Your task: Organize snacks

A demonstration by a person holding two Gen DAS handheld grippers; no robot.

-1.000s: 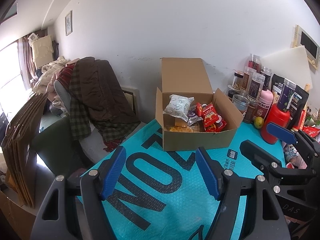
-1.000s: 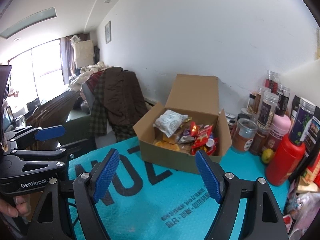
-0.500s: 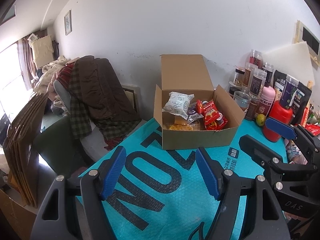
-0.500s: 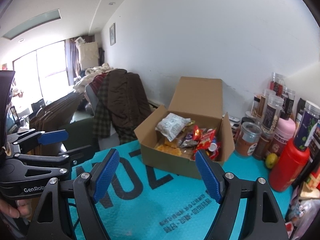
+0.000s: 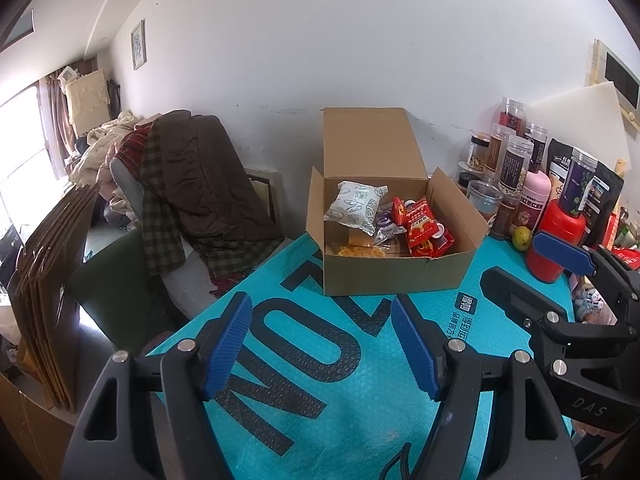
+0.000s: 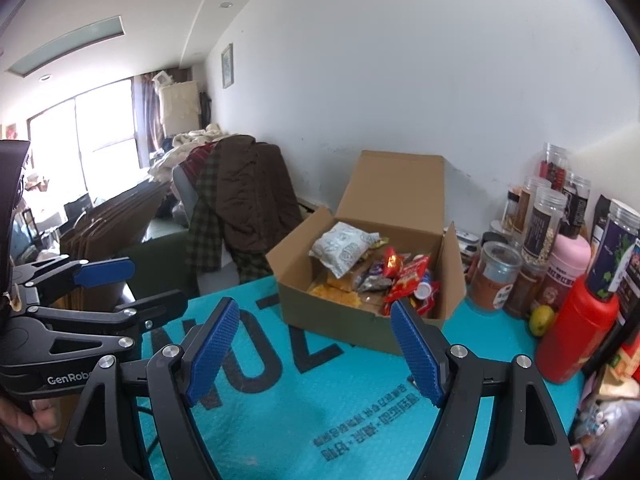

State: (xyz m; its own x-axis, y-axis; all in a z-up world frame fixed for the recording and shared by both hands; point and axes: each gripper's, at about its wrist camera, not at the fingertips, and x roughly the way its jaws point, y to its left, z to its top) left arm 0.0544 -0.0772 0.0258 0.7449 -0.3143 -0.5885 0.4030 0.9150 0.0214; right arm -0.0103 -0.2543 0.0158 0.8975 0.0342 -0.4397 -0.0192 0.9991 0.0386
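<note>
Teal mat (image 5: 344, 364) bears open snack-filled cardboard box (image 5: 384, 276)

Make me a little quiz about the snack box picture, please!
1. True or false: the left gripper is holding a snack.
2. Where is the white packet? A) inside the cardboard box B) on the teal mat C) on top of the red bottle
3. Fill in: the small round fruit beside the red bottle is ___ in colour.

Key: 1 false, both it and the right gripper are open and empty. 2 A. 3 yellow-green.
</note>
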